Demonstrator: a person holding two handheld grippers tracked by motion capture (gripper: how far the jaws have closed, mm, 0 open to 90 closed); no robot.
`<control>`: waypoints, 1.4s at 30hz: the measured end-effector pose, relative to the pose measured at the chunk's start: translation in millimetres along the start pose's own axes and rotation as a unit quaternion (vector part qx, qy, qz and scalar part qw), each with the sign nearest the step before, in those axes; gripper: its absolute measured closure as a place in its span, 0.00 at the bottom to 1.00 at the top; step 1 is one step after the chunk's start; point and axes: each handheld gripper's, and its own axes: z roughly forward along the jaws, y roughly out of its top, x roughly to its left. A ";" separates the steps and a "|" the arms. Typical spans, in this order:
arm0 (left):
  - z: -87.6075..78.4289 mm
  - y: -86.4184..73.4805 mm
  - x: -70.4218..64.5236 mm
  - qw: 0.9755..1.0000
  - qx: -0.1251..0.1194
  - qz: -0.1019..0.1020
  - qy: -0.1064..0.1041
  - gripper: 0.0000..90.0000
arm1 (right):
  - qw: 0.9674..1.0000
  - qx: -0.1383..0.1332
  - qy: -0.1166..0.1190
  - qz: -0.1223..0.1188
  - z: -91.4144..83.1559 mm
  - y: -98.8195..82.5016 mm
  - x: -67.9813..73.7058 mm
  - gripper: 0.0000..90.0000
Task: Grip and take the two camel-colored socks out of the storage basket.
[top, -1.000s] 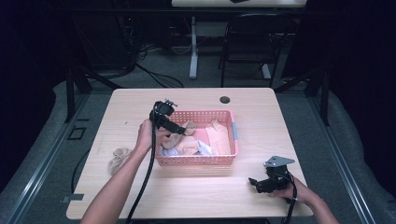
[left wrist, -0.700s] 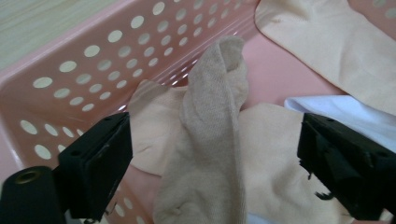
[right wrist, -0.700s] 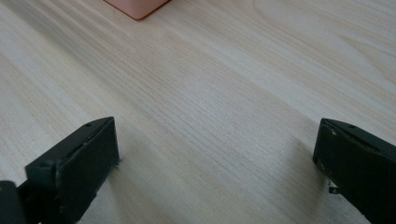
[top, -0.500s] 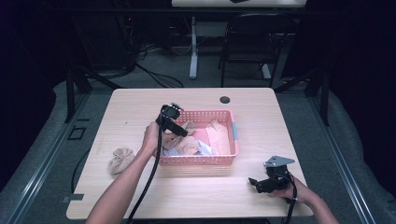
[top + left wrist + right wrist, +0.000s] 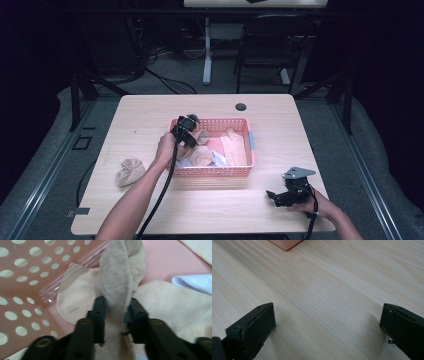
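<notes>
From above, the left gripper [image 5: 192, 124] is dipping into the left end of a pink perforated plastic basket [image 5: 248, 141] that is sitting in the middle of a pale wooden table [image 5: 150, 110]. Beige and white socks are lying heaped inside the basket, and a rolled tan sock bundle [image 5: 128, 171] is resting on the table well to the left of it, apart from the person's left forearm. The right gripper [image 5: 272, 196] is lying low on the table near the front right corner, clear of the basket.

In the left gripper view, the left gripper [image 5: 115, 311] is pinching a grey-beige knitted sock [image 5: 120, 272]; its jaws have just been closing and are now pressing narrowly on the fabric from both sides. The sock is standing up in a fold over cream socks [image 5: 75, 302] on the basket floor, near the perforated wall.

In the right gripper view, the right gripper [image 5: 327, 322] is holding its jaws wide apart over bare wood, with a corner of the pink basket [image 5: 285, 243] showing at the top edge.
</notes>
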 end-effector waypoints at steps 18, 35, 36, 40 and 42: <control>-41.3 -10.8 13.1 0.998 -0.035 0.030 -0.042 0.96 | 1.000 0.000 0.000 0.000 0.0 0.0 0.1 0.00; -110.1 -3.0 14.2 0.991 -0.066 0.087 -0.071 0.96 | 1.000 0.000 -0.001 -0.001 -0.1 0.0 0.1 0.00; -115.4 -1.9 15.6 0.991 -0.066 0.088 -0.075 0.96 | 1.000 0.002 -0.001 -0.002 -0.3 0.2 -0.1 0.00; -127.1 -0.7 18.1 0.990 -0.069 0.092 -0.078 0.96 | 1.000 -0.001 -0.002 0.000 -0.1 0.0 0.3 0.00; -136.6 -0.3 19.6 0.990 -0.071 0.096 -0.082 0.96 | 1.000 0.000 -0.001 -0.001 0.0 0.0 0.1 0.00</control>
